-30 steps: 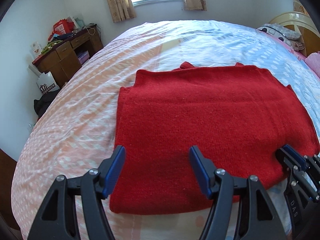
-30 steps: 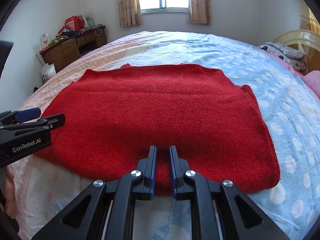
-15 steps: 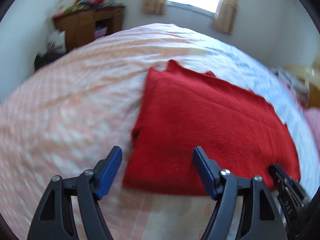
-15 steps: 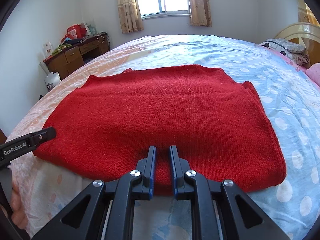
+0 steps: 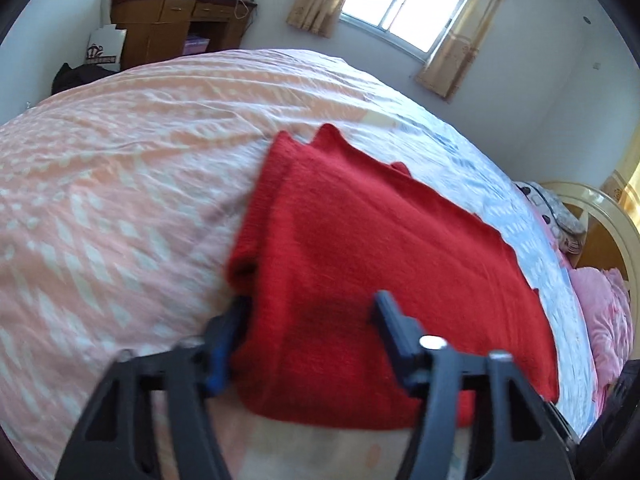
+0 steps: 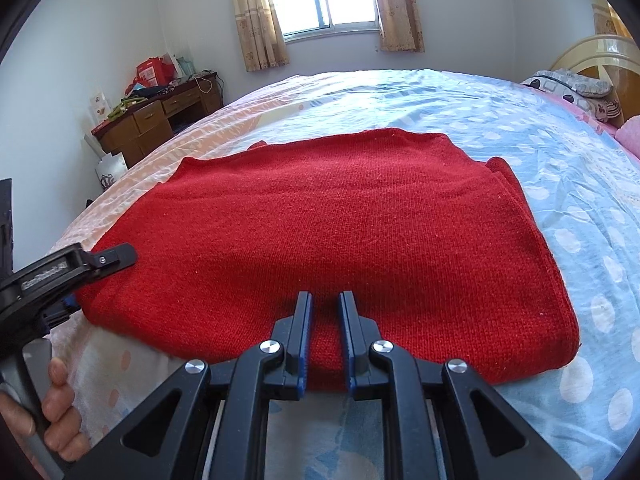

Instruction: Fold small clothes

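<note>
Sweater (image 6: pixel 328 240) unmoved | left gripper (image 5: pixel 308 320) narrowing astride its corner | right gripper (image 6: pixel 325 336) still clenched on hem

Black claw (image 6: pixel 324 336), blue pads, silver screws

One red sweater (image 6: pixel 340 232), two grippers, one bed (image 6: pixel 520 128)

The left gripper (image 5: pixel 312 316) sits low in its frame, rolled, its 2 jaws just narrowing around a fold of red knit, pads not visibly pressing. The right gripper (image 6: pixel 325 334) at bottom centre is clamped on the knit's near edge. At lower left, a hand (image 6: pixel 56 412) grips the left handle.
</note>
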Demonstrator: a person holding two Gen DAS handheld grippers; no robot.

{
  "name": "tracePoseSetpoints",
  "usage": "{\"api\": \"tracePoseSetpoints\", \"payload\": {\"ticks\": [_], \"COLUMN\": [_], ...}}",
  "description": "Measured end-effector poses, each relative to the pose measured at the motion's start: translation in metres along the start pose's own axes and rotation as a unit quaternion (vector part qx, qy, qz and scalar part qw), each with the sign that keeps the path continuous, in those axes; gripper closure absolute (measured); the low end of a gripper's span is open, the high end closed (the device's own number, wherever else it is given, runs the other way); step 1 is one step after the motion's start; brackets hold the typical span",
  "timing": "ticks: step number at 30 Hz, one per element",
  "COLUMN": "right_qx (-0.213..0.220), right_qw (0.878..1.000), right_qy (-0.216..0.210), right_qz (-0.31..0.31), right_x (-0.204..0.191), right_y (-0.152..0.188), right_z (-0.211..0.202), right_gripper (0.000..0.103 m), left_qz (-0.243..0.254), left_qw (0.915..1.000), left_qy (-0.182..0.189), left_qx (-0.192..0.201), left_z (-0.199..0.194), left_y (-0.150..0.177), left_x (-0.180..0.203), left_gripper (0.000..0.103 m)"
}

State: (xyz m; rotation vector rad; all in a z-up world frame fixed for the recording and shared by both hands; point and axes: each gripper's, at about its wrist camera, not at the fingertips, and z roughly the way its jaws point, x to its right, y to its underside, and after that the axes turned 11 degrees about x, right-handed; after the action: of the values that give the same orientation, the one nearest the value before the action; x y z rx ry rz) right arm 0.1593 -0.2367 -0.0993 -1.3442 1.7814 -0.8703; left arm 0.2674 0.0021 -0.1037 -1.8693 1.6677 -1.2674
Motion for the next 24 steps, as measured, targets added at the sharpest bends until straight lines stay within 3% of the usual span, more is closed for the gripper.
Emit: {"api": "tracePoseSetpoints", "payload": {"ticks": [4,6,8,16,18,20,21,22,24], "right_qx": [0.001,0.001,0.002,-0.001,-0.009,-0.025,-0.032,-0.033,-0.018], "right_qw": [1.0,1.0,1.0,1.0,1.0,1.0,0.999,0.999,0.999], "right_qy": [0.001,0.001,0.002,0.007,0.011,0.01,0.0,-0.011,-0.032], "right_qz": [-0.001,-0.003,-0.004,-0.01,-0.013,-0.017,-0.014,-0.008,0.003], "right_x": [0.0,0.0,0.0,-0.003,-0.004,-0.007,-0.008,-0.008,-0.015], "right_y": [0.0,0.0,0.0,0.0,-0.002,-0.009,-0.014,-0.019,-0.042], "right_z": [0.0,0.0,0.001,0.001,0.003,0.004,0.005,0.005,0.003], "right_gripper": [0.089,0.089,0.089,0.089,0.088,0.085,0.085,0.085,0.085], "left_qz": [-0.017,-0.025,-0.024,-0.025,-0.03,-0.023,-0.021,-0.025,-0.036], "left_qw": [0.9998,0.9996,0.9995,0.9995,0.9991,0.9991,0.999,0.9986,0.9978], "left_qy": [0.009,0.014,0.016,0.015,0.024,0.028,0.032,0.042,0.052], "left_qx": [0.005,0.007,0.01,0.012,0.016,0.023,0.024,0.022,0.022], "left_z": [-0.007,-0.008,-0.008,0.001,0.002,-0.001,-0.002,-0.001,-0.001], "left_y": [0.002,0.004,0.005,-0.001,0.0,0.003,0.004,0.005,0.005], "left_x": [-0.013,-0.017,-0.017,-0.012,-0.013,-0.013,-0.014,-0.015,-0.019], "left_gripper": [0.079,0.081,0.081,0.056,0.054,0.06,0.075,0.083,0.083]}}
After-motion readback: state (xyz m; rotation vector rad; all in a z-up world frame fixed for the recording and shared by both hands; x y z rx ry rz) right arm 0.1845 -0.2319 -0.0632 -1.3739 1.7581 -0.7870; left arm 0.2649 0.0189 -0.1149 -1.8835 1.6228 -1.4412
